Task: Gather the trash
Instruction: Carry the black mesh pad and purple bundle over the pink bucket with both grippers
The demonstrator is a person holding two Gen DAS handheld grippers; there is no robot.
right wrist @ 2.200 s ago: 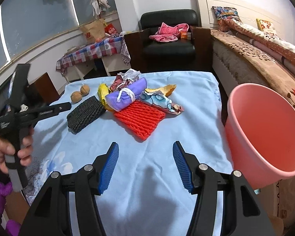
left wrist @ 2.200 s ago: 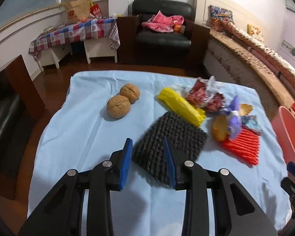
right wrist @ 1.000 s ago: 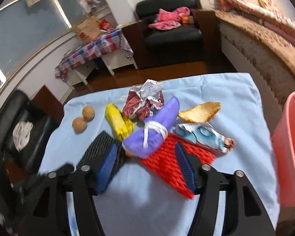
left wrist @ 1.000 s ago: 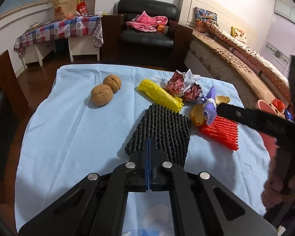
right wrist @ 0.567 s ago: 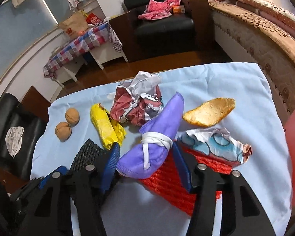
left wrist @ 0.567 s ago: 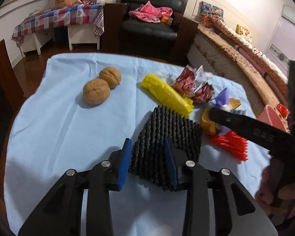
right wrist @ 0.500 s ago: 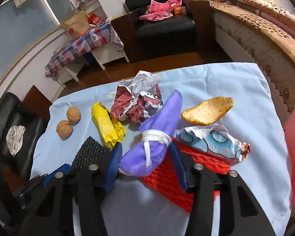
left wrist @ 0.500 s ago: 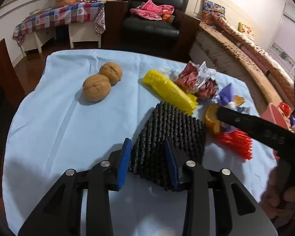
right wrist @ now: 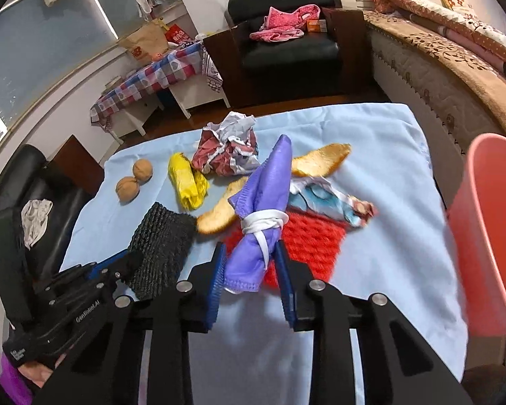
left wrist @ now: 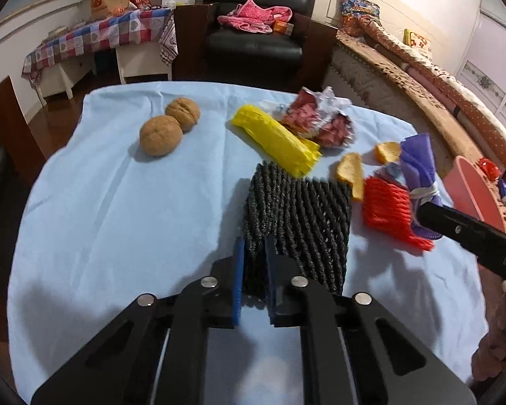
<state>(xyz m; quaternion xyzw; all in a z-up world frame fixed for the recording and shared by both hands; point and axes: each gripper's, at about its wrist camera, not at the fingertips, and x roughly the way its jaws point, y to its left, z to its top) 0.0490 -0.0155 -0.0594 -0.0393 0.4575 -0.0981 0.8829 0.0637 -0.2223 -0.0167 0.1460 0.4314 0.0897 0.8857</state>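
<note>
- The pink plastic bucket [right wrist: 485, 233], the likely place for the trash, stands off the right edge of the worktop covered in a light blue cloth [right wrist: 381, 141]; it lies to the right of both tools and much nearer the right hand-held gripper [right wrist: 249, 276], so any carry from here runs rightward
- The purple cloth bundle tied with a white band [right wrist: 266, 209] lies with its long axis running away from the right hand-held gripper, near end low between the blue pads, far tip pointing up and away over the orange-brown peel pieces [right wrist: 320, 160]
- The right hand-held gripper's jaws have just been closing and stand partly closed around the near end of that bundle; the pads look to be touching its sides, so I judge it gripped, though how firmly is unclear
- The bundle rests partly on the red foam fruit net [right wrist: 307, 243]
- The black foam fruit net [left wrist: 297, 222] lies straight ahead of the left hand-held gripper [left wrist: 253, 270], its ribs running away from the tool
- The left hand-held gripper's jaws have just been closing and are now narrow, pinching the near left corner of the black net between the blue pads
- The yellow crumpled wrapper [left wrist: 276, 138], the crumpled red-and-white wrapper [left wrist: 320, 118] and the two walnuts [left wrist: 168, 128] lie farther out, untouched
</note>
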